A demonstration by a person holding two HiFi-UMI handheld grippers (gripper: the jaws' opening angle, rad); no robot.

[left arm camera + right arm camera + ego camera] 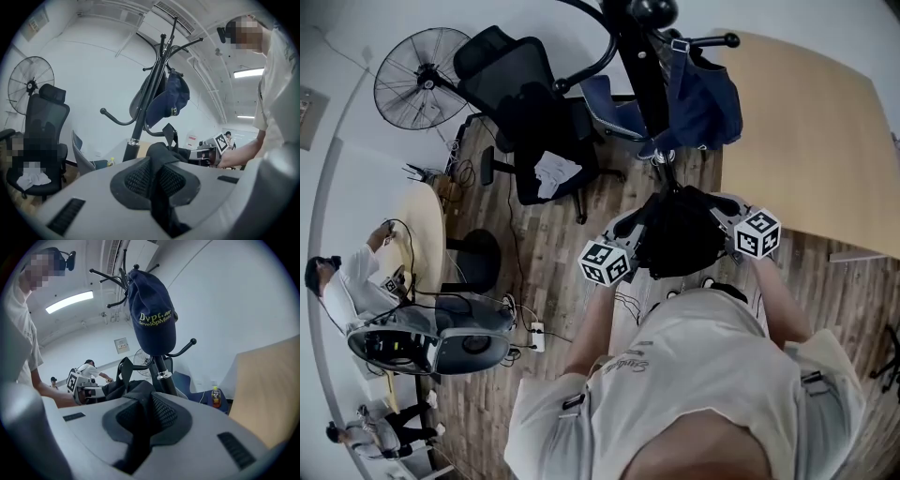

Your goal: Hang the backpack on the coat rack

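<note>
Fingers (136,180) of left gripper (157,178), left gripper view: closed on black backpack (164,152) fabric, lower centre. Right gripper view: right gripper (143,416) likewise closed on it. Head view: backpack held mid-frame, below coat rack (649,75). Risk judged: hook may be missed, being crowded by navy bag (708,103).

Floor (553,234): brown wood planks
Walls (93,70): plain white
Seating: black mesh office chair (516,94)
Fan: pedestal fan (422,80) beside chair, by wall
Tables: light wood table (806,141) right; round table (427,225) left
Light: ceiling strip lights (248,72), lit
</note>
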